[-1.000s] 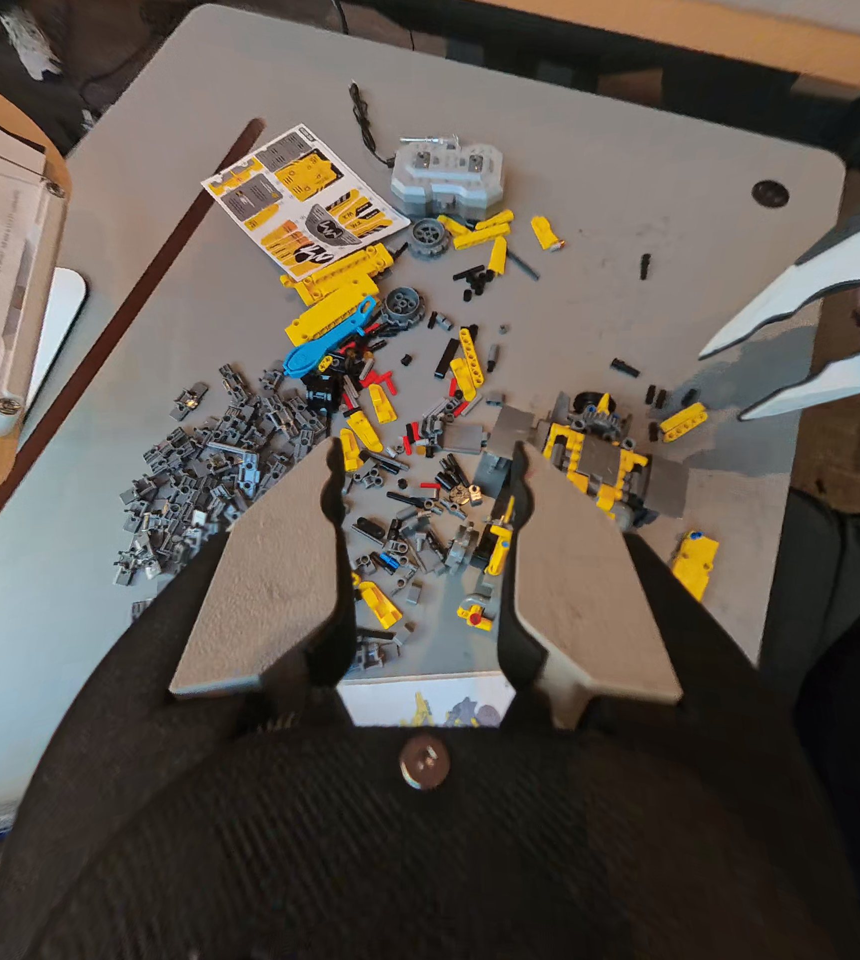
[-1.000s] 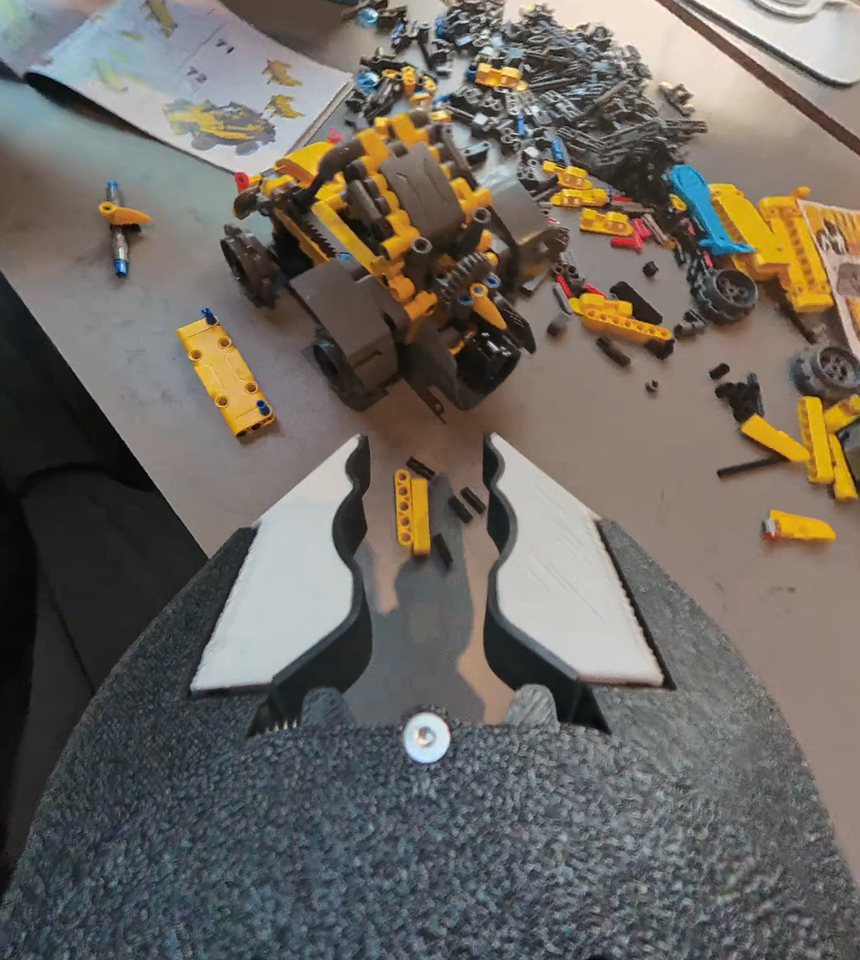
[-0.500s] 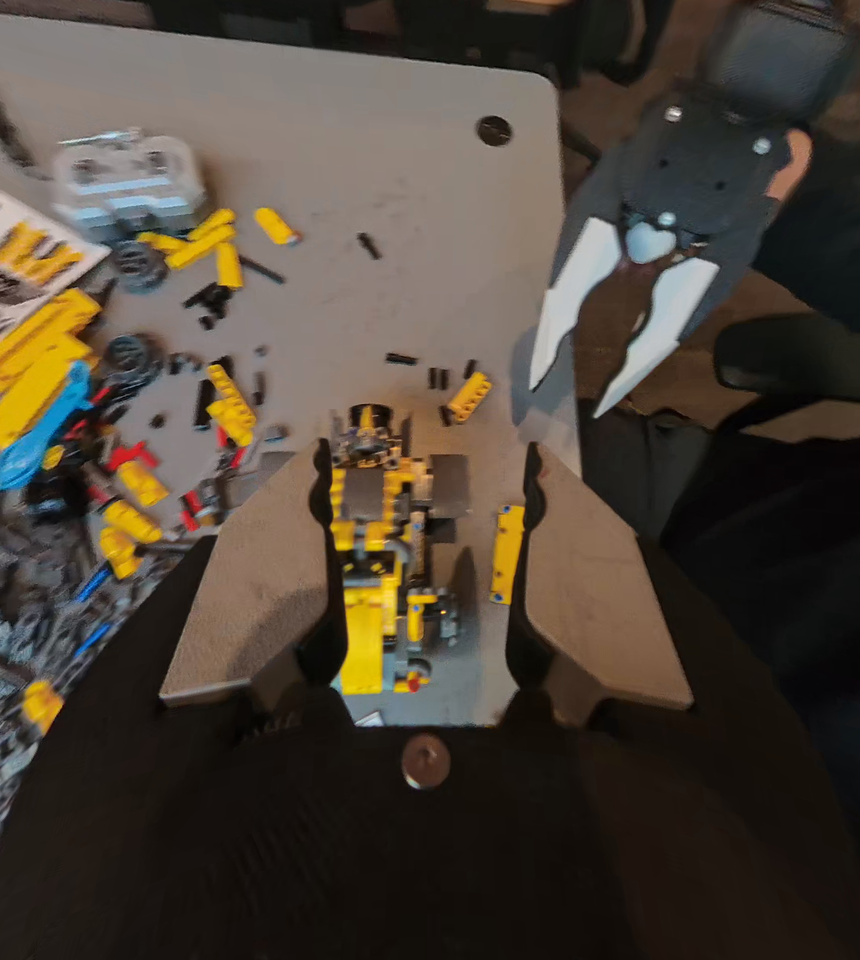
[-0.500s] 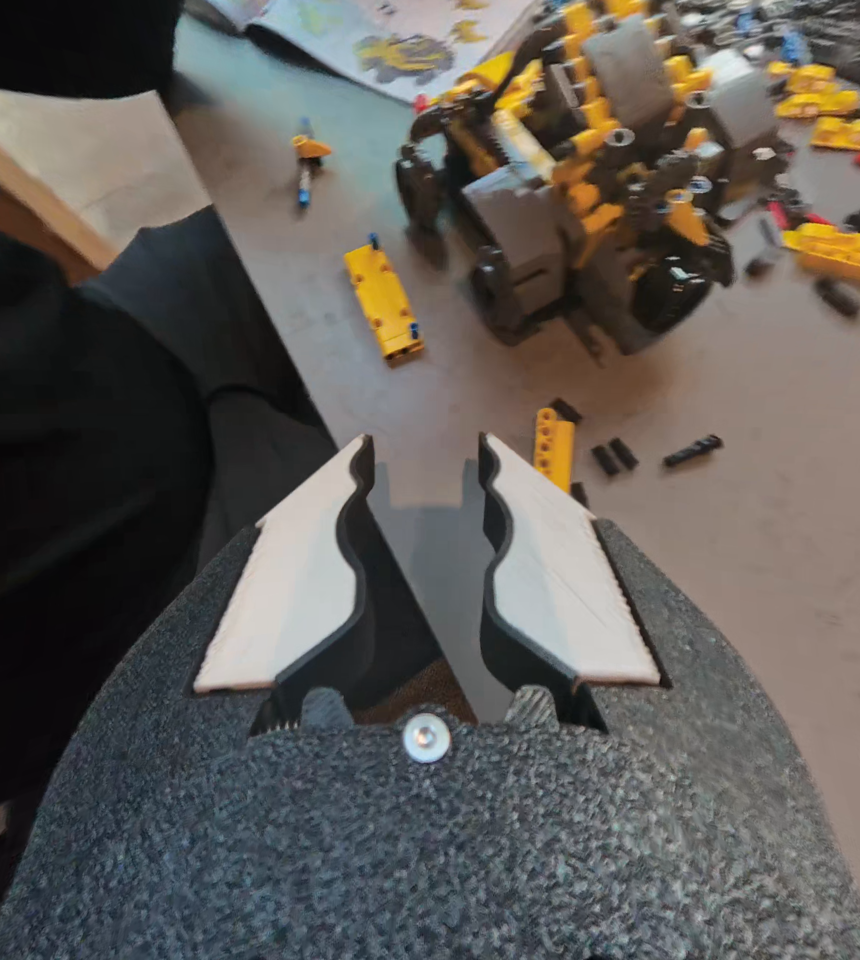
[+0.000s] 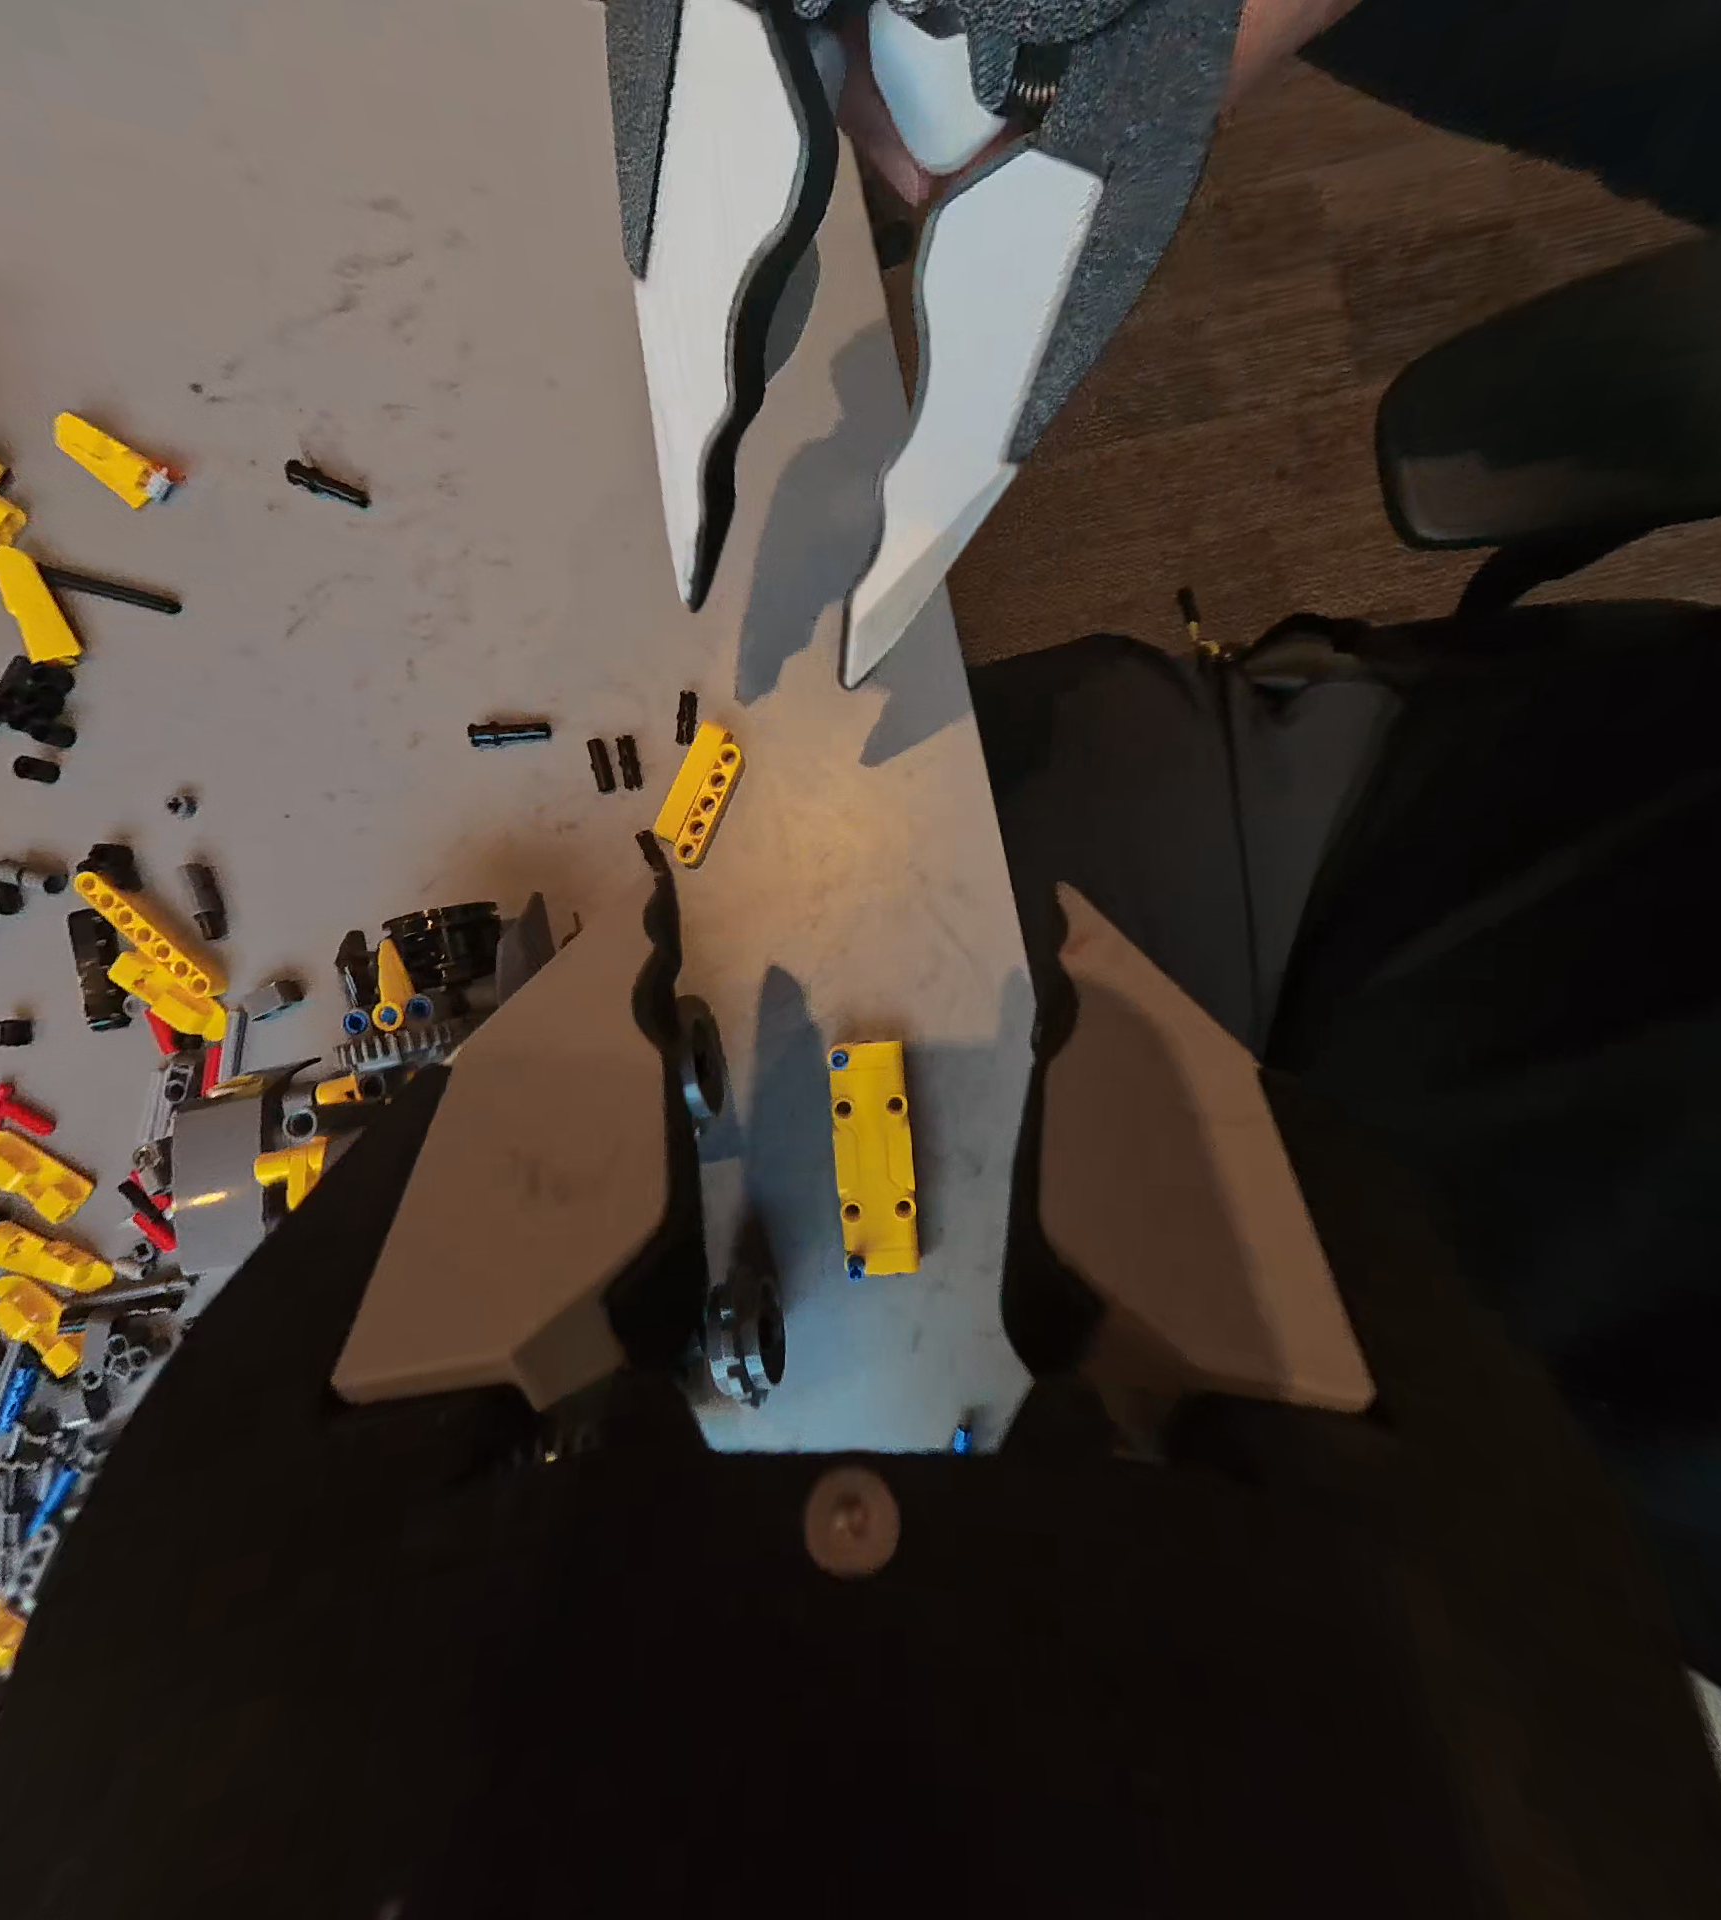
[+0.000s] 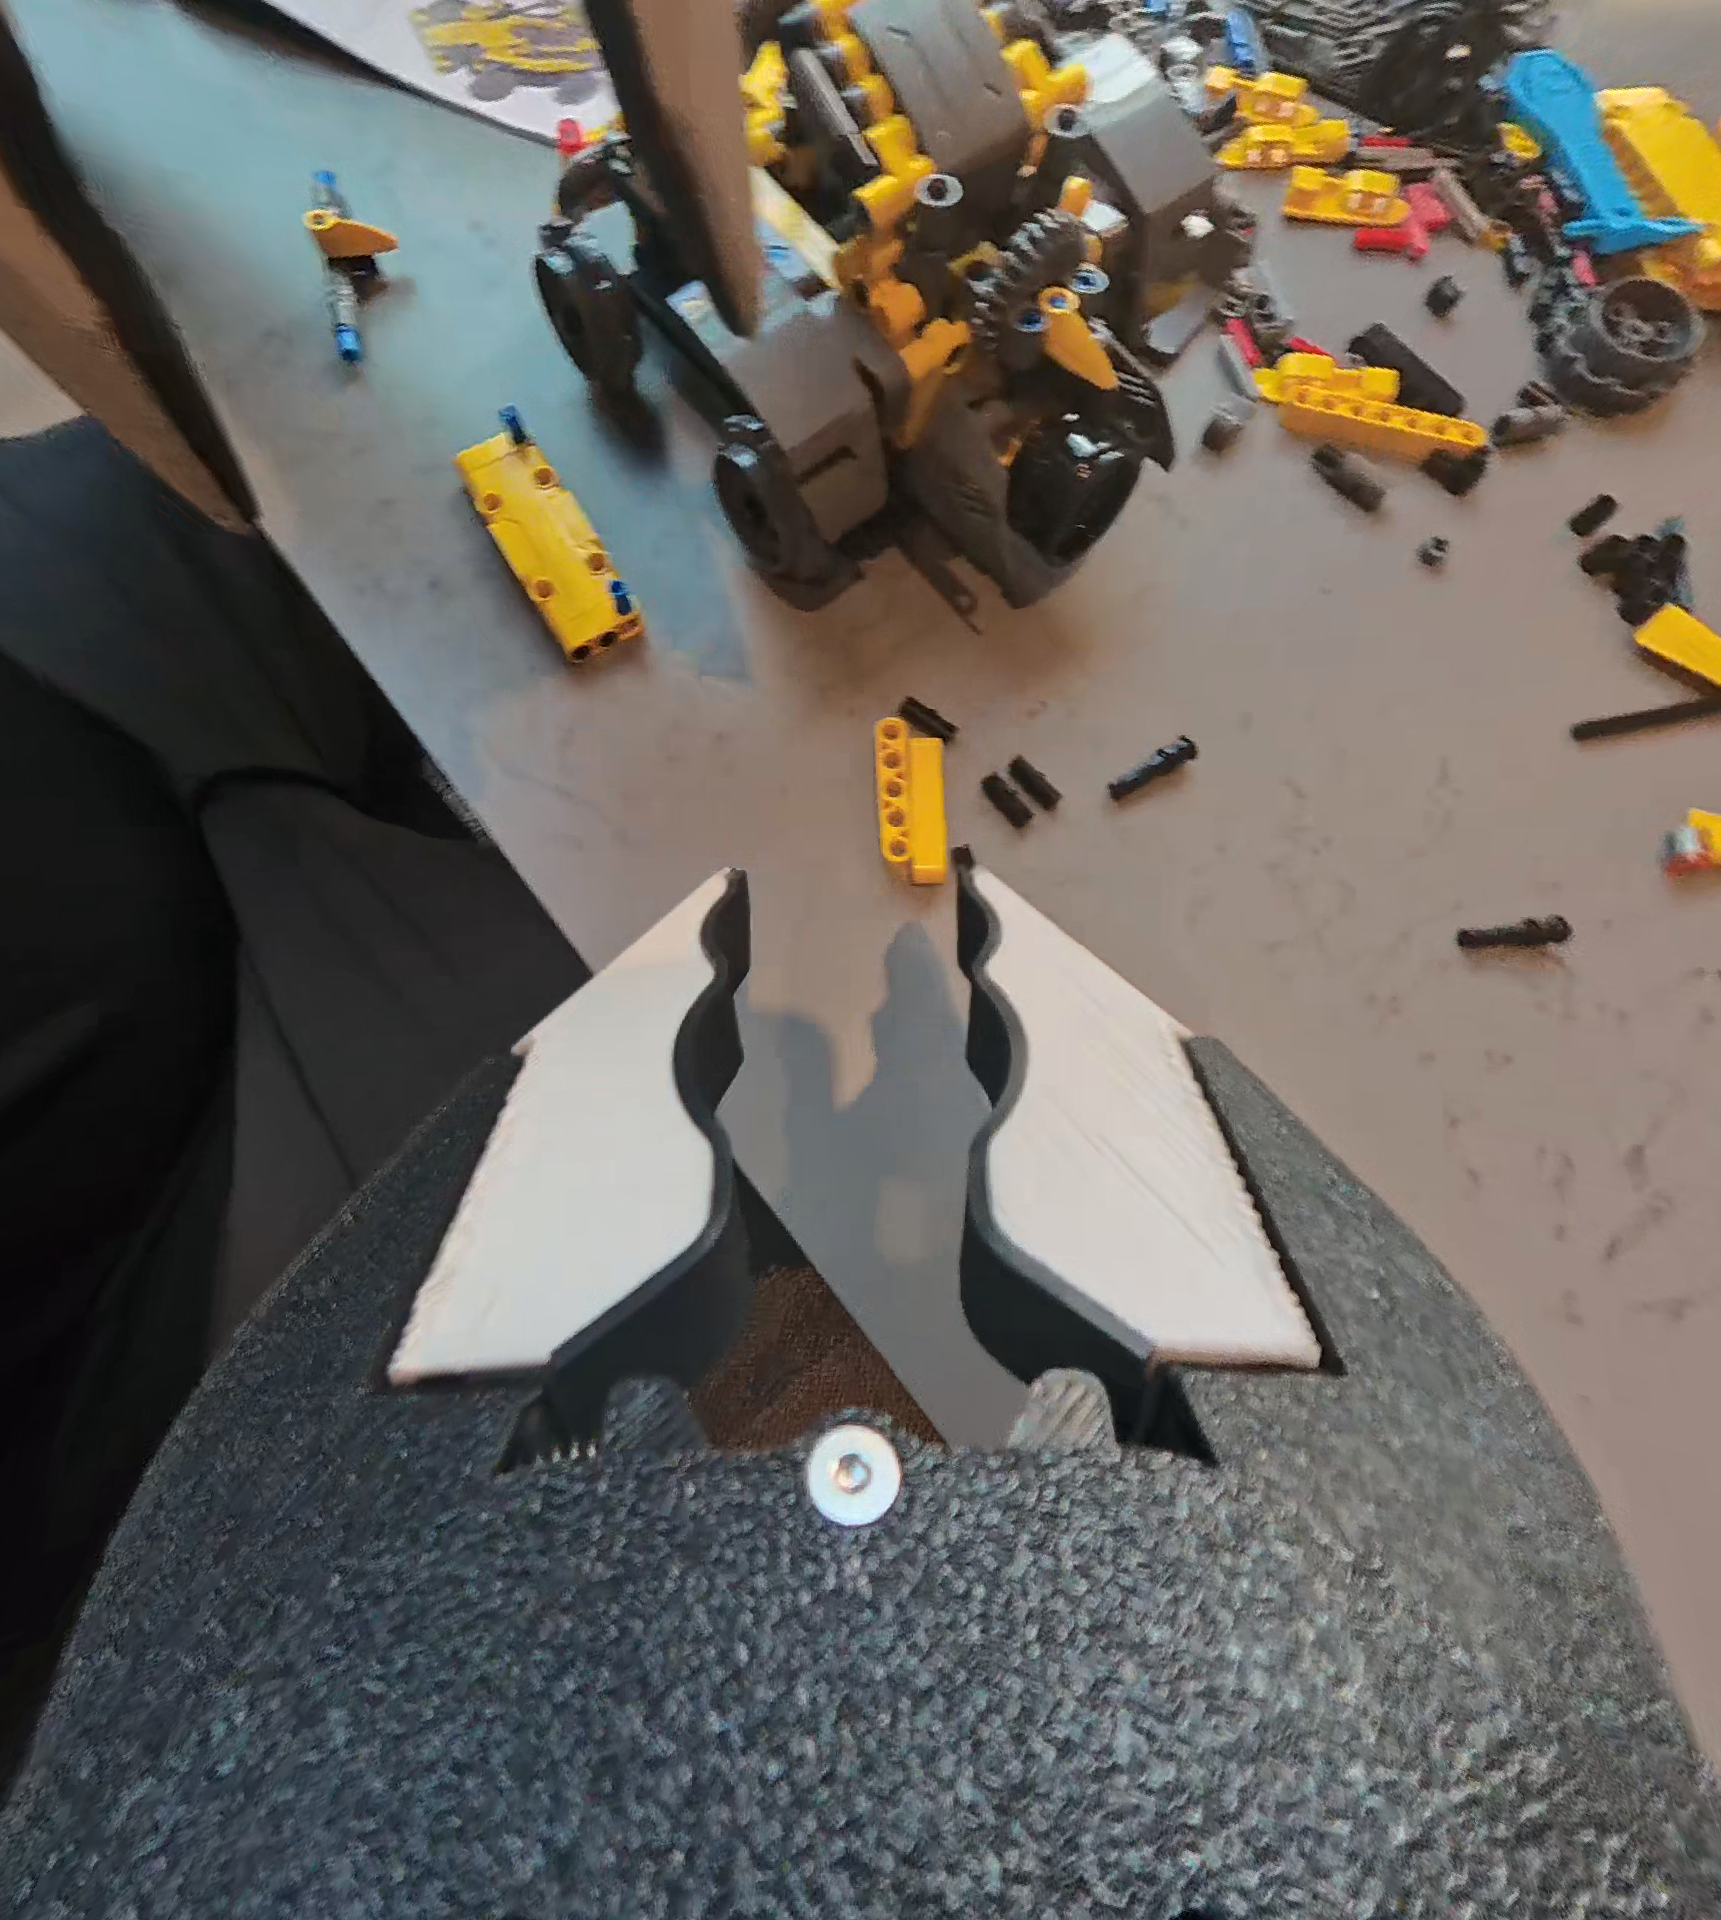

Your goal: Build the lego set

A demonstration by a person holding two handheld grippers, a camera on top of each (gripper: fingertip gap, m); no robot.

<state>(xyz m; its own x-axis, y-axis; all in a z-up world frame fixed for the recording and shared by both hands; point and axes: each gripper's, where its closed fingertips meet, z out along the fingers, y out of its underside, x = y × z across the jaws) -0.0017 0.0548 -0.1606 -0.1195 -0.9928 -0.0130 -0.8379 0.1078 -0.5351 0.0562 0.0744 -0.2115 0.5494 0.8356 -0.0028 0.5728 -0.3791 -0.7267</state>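
My left gripper (image 5: 856,904) is open and empty, low over the grey table (image 5: 482,312) near its edge. A yellow panel brick (image 5: 874,1158) lies between its fingers; it also shows in the right wrist view (image 6: 549,545). A part-built yellow and grey vehicle (image 6: 918,312) stands just left of that gripper, mostly hidden behind the left finger (image 5: 523,1164). My right gripper (image 6: 848,873) is open and empty, its tips just short of a short yellow beam (image 6: 910,800). In the left wrist view the right gripper (image 5: 773,634) hangs above that beam (image 5: 698,795).
Loose black pins (image 6: 1020,790) lie beside the beam. Piles of yellow, grey and red parts (image 5: 45,1174), a blue tool (image 6: 1573,145), a wheel (image 6: 1630,332) and a booklet (image 6: 513,42) lie farther in. A person's dark-clothed legs (image 5: 1458,1039) border the table edge (image 6: 482,821). The gap from one gripper's tips to the other's is roughly 9 cm.
My left gripper has swung right and dropped toward the table edge, so the yellow panel now lies between its fingers. My right gripper has turned back over the table, close above the short beam.
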